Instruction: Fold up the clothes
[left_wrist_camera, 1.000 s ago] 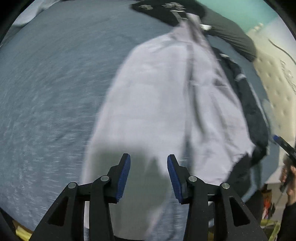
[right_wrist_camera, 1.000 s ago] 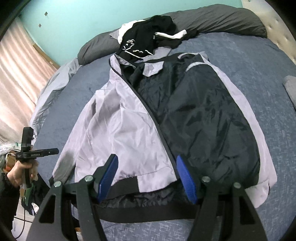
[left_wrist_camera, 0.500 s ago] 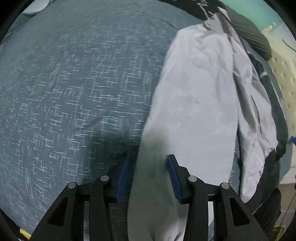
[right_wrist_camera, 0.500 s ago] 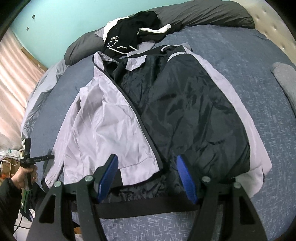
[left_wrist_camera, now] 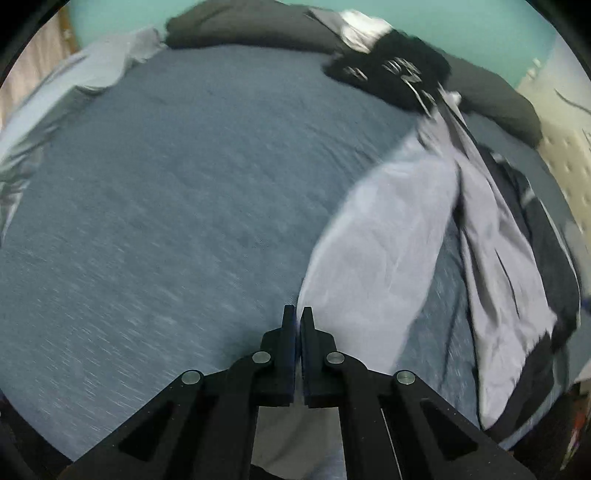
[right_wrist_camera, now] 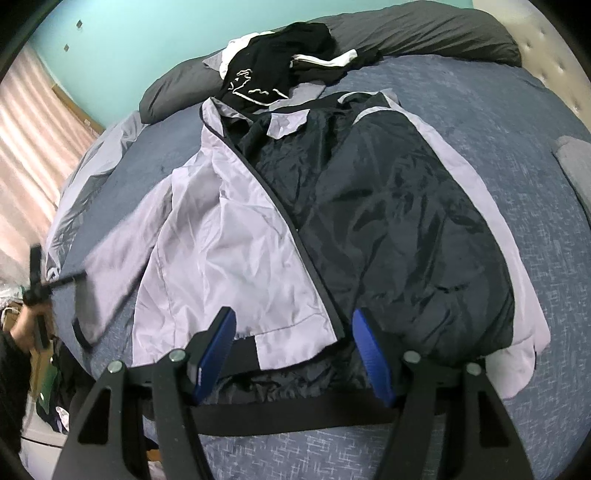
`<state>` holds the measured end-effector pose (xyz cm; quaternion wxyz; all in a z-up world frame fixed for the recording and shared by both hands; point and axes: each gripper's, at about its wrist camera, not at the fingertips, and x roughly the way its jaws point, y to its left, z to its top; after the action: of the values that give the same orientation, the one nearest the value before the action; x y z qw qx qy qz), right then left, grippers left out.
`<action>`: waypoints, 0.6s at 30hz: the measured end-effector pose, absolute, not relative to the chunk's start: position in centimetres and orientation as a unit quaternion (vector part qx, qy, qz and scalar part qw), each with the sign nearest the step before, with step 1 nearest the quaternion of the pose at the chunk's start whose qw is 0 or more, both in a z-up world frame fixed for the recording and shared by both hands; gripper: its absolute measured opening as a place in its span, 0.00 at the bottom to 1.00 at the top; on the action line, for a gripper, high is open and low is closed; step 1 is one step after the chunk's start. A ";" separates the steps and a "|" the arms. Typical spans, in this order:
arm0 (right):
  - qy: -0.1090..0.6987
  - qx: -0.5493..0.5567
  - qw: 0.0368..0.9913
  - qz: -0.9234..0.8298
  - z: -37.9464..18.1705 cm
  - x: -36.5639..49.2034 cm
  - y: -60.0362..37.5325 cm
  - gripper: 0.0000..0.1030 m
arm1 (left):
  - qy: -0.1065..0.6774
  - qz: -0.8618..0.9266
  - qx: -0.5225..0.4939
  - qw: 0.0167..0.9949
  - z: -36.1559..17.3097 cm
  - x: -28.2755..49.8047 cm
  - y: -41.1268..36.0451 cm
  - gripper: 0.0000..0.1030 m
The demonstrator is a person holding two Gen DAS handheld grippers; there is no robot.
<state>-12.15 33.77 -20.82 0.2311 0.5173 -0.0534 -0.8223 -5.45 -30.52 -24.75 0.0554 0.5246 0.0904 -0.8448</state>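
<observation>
A lilac and black jacket (right_wrist_camera: 388, 221) lies open on the blue bed cover (right_wrist_camera: 517, 122), dark lining up, with its lilac front panel (right_wrist_camera: 229, 258) folded over on the left. My left gripper (left_wrist_camera: 297, 317) is shut on the end of the lilac sleeve (left_wrist_camera: 380, 240), which stretches away from the jacket body; the view is blurred. In the right wrist view that sleeve (right_wrist_camera: 107, 266) is pulled out to the left, above the bed. My right gripper (right_wrist_camera: 293, 350) stands open just above the jacket's black hem band (right_wrist_camera: 295, 417), holding nothing.
A black garment with white trim (right_wrist_camera: 273, 77) lies heaped at the jacket's collar, against dark grey pillows (right_wrist_camera: 424, 33). A grey folded item (right_wrist_camera: 576, 162) sits at the bed's right edge. A person's hand (right_wrist_camera: 26, 325) is at the left. A wide stretch of bed cover (left_wrist_camera: 166, 221) lies left of the sleeve.
My left gripper went from open over the sleeve to shut on its end and drew it outward, away from the jacket body. The right gripper has stayed open and moved slightly closer over the hem.
</observation>
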 end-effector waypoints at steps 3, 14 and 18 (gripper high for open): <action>-0.057 0.518 0.226 -0.823 -21.2 -12.3 33.8 0.65 | 0.088 -0.845 0.522 0.071 -23.9 -6.9 -32.7 0.01; -0.052 0.520 0.191 -0.831 -22.2 -14.1 34.4 0.65 | 0.097 -0.833 0.529 0.130 -23.7 -12.2 -40.6 0.02; -0.049 0.519 0.174 -0.835 -22.3 -14.7 35.1 0.65 | 0.116 -0.819 0.540 0.156 -25.7 -13.4 -42.2 0.11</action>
<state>-14.72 35.13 -22.30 0.1739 0.5193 -0.0485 -0.8353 -13.35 -42.19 -25.69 0.1561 0.5402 0.1155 -0.8188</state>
